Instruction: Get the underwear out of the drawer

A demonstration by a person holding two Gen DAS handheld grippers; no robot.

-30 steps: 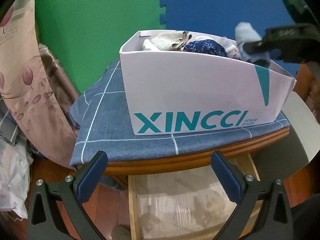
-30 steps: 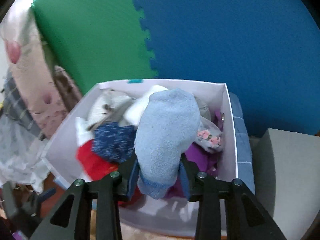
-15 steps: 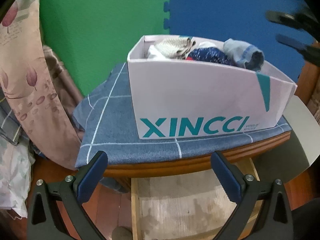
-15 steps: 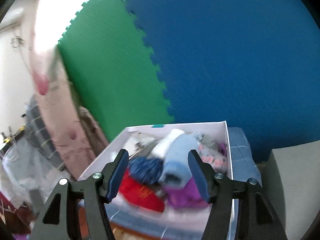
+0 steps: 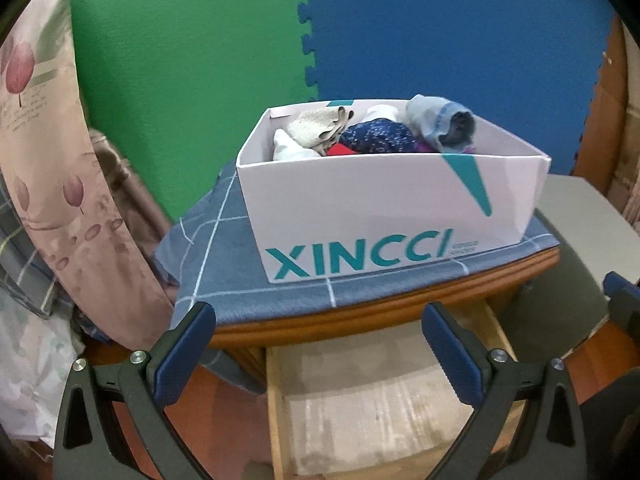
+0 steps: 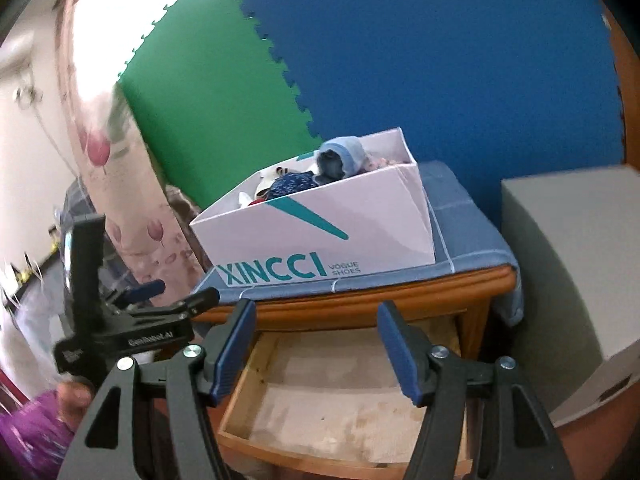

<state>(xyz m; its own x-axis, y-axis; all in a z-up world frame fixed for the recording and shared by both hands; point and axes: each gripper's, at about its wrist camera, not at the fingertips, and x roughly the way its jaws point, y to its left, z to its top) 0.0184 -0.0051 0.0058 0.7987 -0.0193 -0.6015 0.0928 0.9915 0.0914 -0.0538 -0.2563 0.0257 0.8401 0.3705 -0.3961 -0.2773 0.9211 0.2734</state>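
Only right wrist view shows left gripper body.

Box on cabinet, above open drawer.

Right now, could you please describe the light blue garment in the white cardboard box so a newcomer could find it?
On the blue checked cloth stands a white XINCCI shoebox. The light blue rolled garment tops the pile at its right end, the only pale blue piece, its open end showing a dark inside.

- white box with teal lettering;
- grey-blue cloth checked with white lines;
- green mat beside blue mat;
- pale blue sock;
- pinkish curtain with tulip print.
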